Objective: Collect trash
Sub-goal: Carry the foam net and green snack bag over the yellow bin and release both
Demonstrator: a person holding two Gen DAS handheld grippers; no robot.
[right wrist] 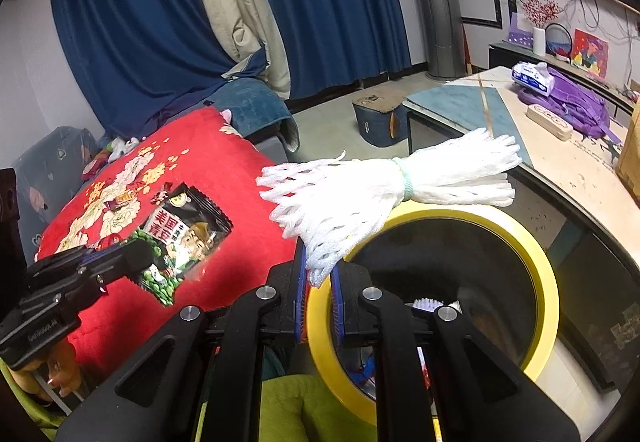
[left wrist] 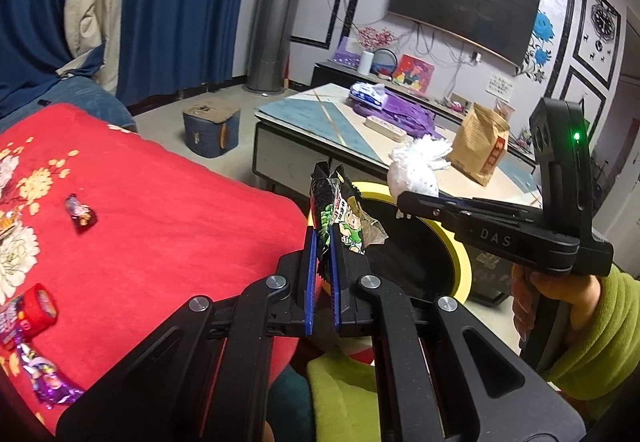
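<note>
Left gripper [left wrist: 322, 266] clamped on snack wrapper [left wrist: 340, 213]; right gripper [right wrist: 320, 282] clamped on white foam net [right wrist: 360, 197], yellow-rimmed bin [right wrist: 540, 266] just below it.

Blue curtains [right wrist: 132, 21] are hung beside a beige drape [right wrist: 236, 13]. A dark television [left wrist: 464, 1] is mounted on a wall painted with blue flowers [left wrist: 544, 27]. A silver column [left wrist: 276, 9] is stood on the pale floor [left wrist: 168, 125] near a low table [left wrist: 316, 113].

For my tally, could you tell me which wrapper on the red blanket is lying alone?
The dark red candy wrapper; the purple wrappers cluster beside the red tape roll.
</note>
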